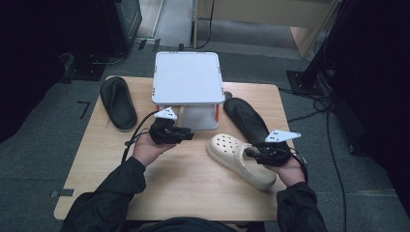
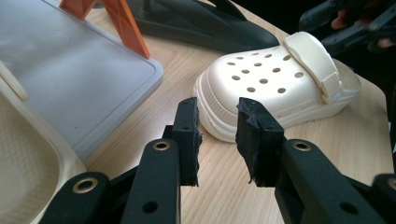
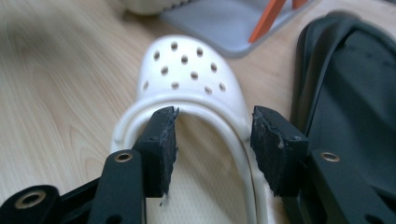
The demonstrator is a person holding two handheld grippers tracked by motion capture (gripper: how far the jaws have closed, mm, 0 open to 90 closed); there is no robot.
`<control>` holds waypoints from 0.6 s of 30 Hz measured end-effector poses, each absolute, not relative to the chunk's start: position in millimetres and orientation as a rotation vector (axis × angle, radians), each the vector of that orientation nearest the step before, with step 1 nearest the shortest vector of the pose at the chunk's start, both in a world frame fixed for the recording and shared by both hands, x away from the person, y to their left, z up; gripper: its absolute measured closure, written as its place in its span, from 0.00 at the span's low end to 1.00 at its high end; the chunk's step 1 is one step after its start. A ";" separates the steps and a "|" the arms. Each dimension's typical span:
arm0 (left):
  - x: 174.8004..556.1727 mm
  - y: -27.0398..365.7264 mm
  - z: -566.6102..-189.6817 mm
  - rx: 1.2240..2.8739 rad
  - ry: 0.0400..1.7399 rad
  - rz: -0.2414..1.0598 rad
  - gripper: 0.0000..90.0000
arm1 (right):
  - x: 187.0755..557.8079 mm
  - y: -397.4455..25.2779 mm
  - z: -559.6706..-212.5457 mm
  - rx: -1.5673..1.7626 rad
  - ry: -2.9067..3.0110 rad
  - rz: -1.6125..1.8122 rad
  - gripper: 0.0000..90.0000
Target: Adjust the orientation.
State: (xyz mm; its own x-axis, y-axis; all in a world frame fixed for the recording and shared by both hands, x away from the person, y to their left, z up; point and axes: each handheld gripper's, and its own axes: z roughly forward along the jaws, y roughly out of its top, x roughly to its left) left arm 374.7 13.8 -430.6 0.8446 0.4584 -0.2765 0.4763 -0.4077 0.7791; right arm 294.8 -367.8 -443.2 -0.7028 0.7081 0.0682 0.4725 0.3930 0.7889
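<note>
A cream clog (image 1: 237, 157) with holes in its toe lies on the wooden table (image 1: 183, 188), toe toward the rack. My right gripper (image 1: 250, 152) is at its heel end. In the right gripper view that gripper (image 3: 215, 114) is open, one jaw inside the clog (image 3: 187, 74) opening and the other outside its side wall, with the strap between them. My left gripper (image 1: 188, 135) hovers left of the clog. It is open and empty (image 2: 217, 109), pointing at the clog's toe (image 2: 261, 79).
A grey two-level rack (image 1: 187, 77) with orange legs (image 2: 123, 23) stands mid-table. Another cream shoe (image 2: 23, 154) lies on its lower tray (image 2: 70, 70). One black slipper (image 1: 118, 101) lies at the left, another (image 1: 246, 118) right of the rack, beside the clog.
</note>
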 end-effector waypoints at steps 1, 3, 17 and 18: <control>374.9 13.4 -431.0 2.059 0.682 -0.026 0.77 | 294.9 -368.7 -443.9 1.036 2.372 1.217 0.57; 374.7 11.9 -432.4 2.067 0.675 -0.028 0.77 | 295.6 -370.4 -444.7 1.038 2.365 1.225 0.57; 373.5 9.4 -436.5 2.064 0.676 -0.031 0.77 | 317.1 -360.8 -463.8 1.108 2.407 1.146 0.69; 373.4 9.1 -436.8 2.068 0.675 -0.028 0.77 | 316.7 -360.2 -464.2 1.105 2.399 1.132 0.70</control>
